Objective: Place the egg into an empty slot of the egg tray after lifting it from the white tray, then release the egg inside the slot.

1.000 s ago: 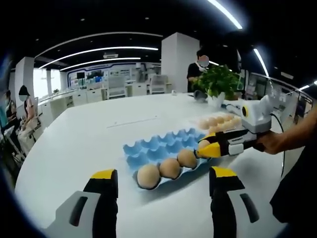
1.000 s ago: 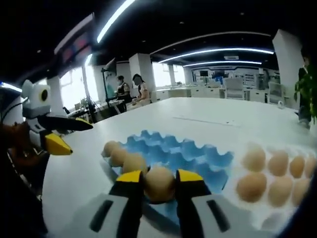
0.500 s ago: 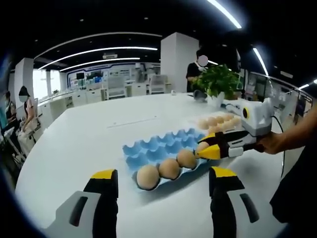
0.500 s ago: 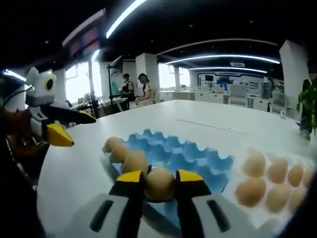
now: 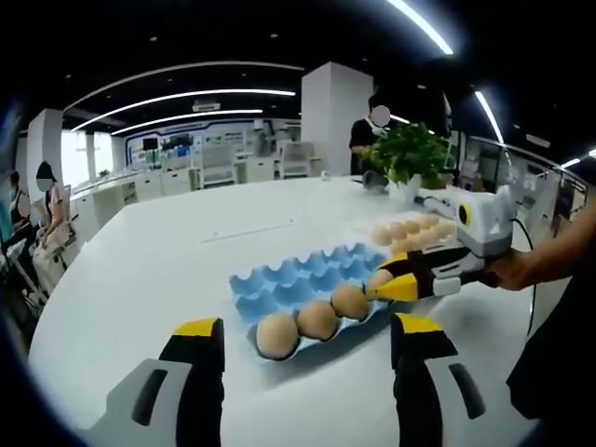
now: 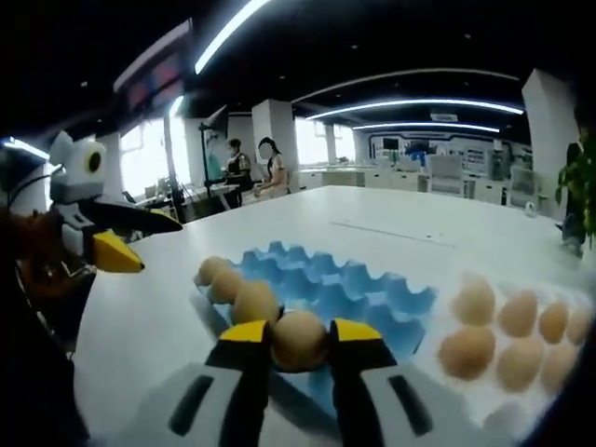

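Right hand-held gripper (image 6: 300, 343) clamped on egg (image 6: 299, 339) over blue egg tray (image 6: 372, 296); left hand-held gripper (image 5: 303, 346) jaws apart.

Both views face each other across the blue egg tray (image 5: 300, 284) (image 6: 328, 289), the right far closer.

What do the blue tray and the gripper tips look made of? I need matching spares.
Blue tray: looks like moulded pulp or thin plastic, matte, with soft-edged cups; can't tell which. Right gripper tips: glossy yellow, probably plastic or rubber, over grey bodies.
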A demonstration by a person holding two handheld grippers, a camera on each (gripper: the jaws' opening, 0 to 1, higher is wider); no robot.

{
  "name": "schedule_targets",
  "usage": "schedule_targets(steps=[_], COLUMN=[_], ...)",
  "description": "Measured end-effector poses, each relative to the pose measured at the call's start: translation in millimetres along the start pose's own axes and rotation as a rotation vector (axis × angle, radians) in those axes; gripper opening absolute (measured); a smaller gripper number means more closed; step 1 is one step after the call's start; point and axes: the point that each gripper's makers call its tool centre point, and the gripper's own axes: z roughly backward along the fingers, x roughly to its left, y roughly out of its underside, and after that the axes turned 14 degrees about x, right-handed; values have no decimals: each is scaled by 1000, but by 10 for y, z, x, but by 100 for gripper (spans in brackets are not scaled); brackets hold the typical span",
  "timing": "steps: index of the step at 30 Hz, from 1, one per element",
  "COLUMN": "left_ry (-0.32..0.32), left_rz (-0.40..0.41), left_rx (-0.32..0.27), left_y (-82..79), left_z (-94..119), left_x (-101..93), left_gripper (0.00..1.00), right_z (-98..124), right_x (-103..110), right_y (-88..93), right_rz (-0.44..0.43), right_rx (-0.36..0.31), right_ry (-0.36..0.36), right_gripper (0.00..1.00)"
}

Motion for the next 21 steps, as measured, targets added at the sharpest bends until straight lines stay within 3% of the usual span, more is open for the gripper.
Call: schedule_targets(steps=[15,21], left_ry=[15,17], left_rz=[6,5], left_rx=[-9,-14], left_y=[-8,-24], left_z=[-17,-23], left_x=[8,6], left_gripper=[74,73], right_z=[180,377], right_x=[-64,-318], right_y=[151,148], right_rz=[-8,-46], right_rx=[24,-5], right_ry=[39,127], right_gripper=[25,25])
